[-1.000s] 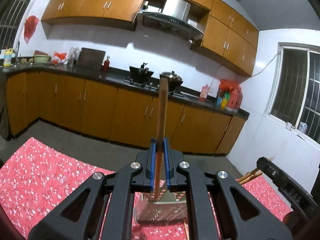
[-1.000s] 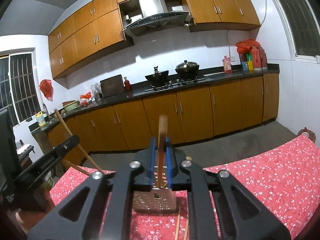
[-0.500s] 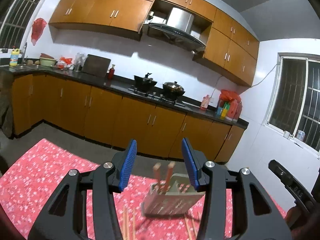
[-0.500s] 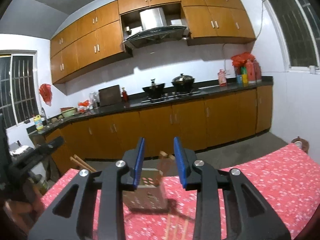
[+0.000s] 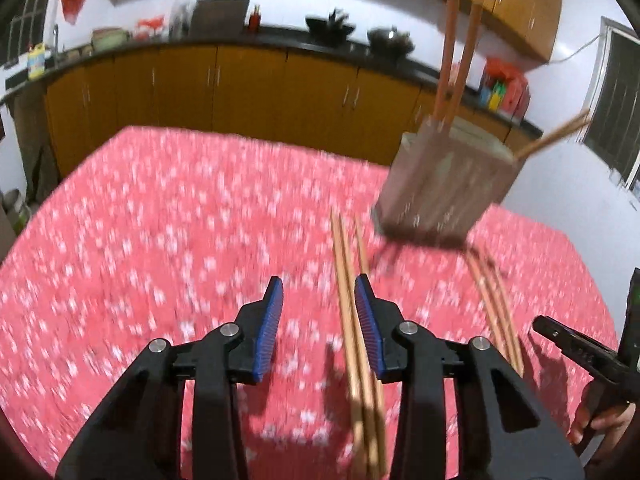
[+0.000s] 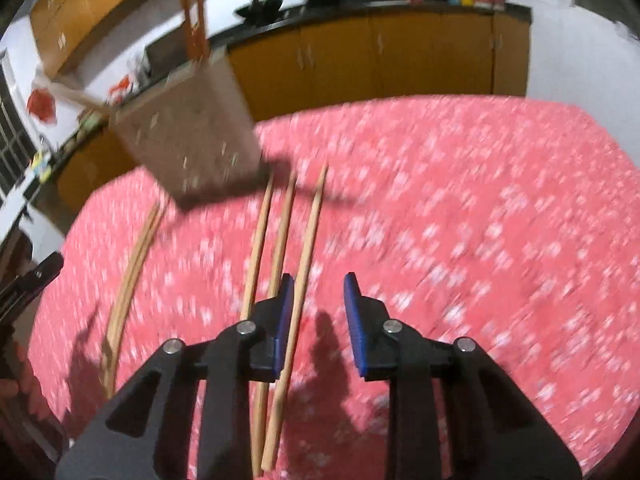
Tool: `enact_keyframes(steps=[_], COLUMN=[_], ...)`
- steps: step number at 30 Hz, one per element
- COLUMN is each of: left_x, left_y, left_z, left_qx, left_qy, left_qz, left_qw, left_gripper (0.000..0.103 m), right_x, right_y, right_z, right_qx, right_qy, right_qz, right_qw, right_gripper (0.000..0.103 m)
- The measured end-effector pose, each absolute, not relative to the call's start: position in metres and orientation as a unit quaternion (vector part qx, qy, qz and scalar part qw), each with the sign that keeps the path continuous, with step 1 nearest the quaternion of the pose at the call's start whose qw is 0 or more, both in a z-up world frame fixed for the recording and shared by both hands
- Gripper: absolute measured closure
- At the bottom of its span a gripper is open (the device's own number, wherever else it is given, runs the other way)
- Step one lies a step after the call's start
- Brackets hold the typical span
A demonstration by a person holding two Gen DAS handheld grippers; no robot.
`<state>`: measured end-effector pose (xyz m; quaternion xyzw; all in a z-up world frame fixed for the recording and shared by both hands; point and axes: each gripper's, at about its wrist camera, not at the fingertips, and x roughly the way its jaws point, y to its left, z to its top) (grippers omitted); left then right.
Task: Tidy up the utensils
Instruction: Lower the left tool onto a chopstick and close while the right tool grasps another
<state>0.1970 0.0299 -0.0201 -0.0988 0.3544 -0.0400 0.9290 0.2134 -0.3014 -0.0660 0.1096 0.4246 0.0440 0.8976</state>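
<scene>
Left claw (image 5: pixel 318 322) part open, closing, empty; chopsticks (image 5: pixel 352 320) lie at its 3 o'clock pad. Right claw (image 6: pixel 318 306) likewise, chopstick (image 6: pixel 298 308) against its 9 o'clock pad.

Bare red cloth (image 5: pixel 168 216) lies open leftward; loose chopsticks (image 5: pixel 352 300) and the metal holder (image 5: pixel 444 184) block ahead.

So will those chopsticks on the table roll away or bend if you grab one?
The chopsticks look like straight, thin wooden sticks, so probably stiff and very light. They seem roundish and lie loose on the tablecloth, so a nudge might roll one, though cloth should slow it. Being so slim, one could slip from the right gripper, whose jaws are closing.
</scene>
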Motion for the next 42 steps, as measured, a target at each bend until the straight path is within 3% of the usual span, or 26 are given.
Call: enact_keyframes(steps=[4, 8, 10, 20, 38, 42], left_x=[0.189, 0.187, 0.192, 0.196, 0.196, 0.199], left_y=[0.028, 0.023, 0.018, 0.002, -0.011, -0.007], left_z=[-0.040, -0.051, -0.054, -0.066, -0.072, -0.073], left_qx=[-0.098, -0.099, -0.103, -0.086, -0.012, -0.006], left_qy=[0.373, 0.388, 0.395, 0.421, 0.423, 0.426], left_qz=[-0.053, -0.067, -0.075, -0.098, -0.075, -0.070], left_qw=[0.921, 0.914, 0.910, 0.898, 0.903, 0.902], left_gripper=[0.065, 0.071, 0.073, 0.085, 0.088, 0.095], right_x=[0.209, 0.209, 0.212, 0.214, 0.211, 0.206], right_y=[-0.290, -0.285, -0.288, -0.305, -0.302, -0.297], right_z=[-0.082, -0.086, -0.086, -0.084, -0.084, -0.084], right_qx=[0.097, 0.061, 0.055, 0.063, 0.051, 0.036], right_qy=[0.439, 0.437, 0.436, 0.430, 0.432, 0.429], right_qz=[0.046, 0.034, 0.025, 0.000, 0.001, 0.003], right_qw=[0.892, 0.897, 0.898, 0.900, 0.900, 0.902], right_gripper=[0.077, 0.094, 0.095, 0.095, 0.093, 0.094])
